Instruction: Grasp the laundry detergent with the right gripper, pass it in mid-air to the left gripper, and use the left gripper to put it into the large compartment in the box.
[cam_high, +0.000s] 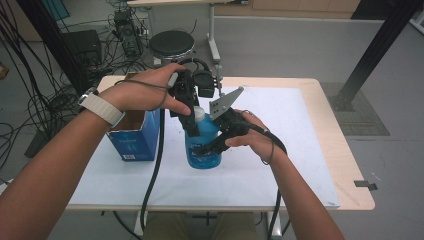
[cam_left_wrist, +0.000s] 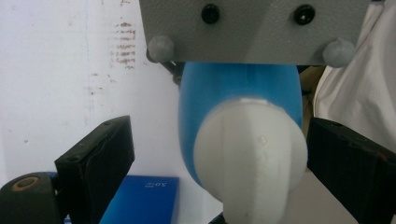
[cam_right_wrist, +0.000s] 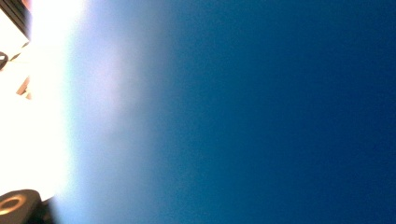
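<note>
I see the bottle (cam_high: 203, 145) standing upright on the table (cam_high: 300, 150), long axis vertical, white cap (cam_left_wrist: 250, 158) pointing up. My right gripper (cam_high: 207, 148) has its fingers clamped on the blue body. My left gripper (cam_left_wrist: 219, 158) sits over the cap, fingers apart either side. A box (cam_high: 135, 137) stands just left.

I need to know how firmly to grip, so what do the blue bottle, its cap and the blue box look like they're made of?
Bottle: likely translucent blue plastic, smooth and glossy, light glowing through its wall. Cap: probably matte white moulded plastic, with a seam line down its face. Box: looks like printed cardboard, with thin folded flaps and a brown inside.
</note>
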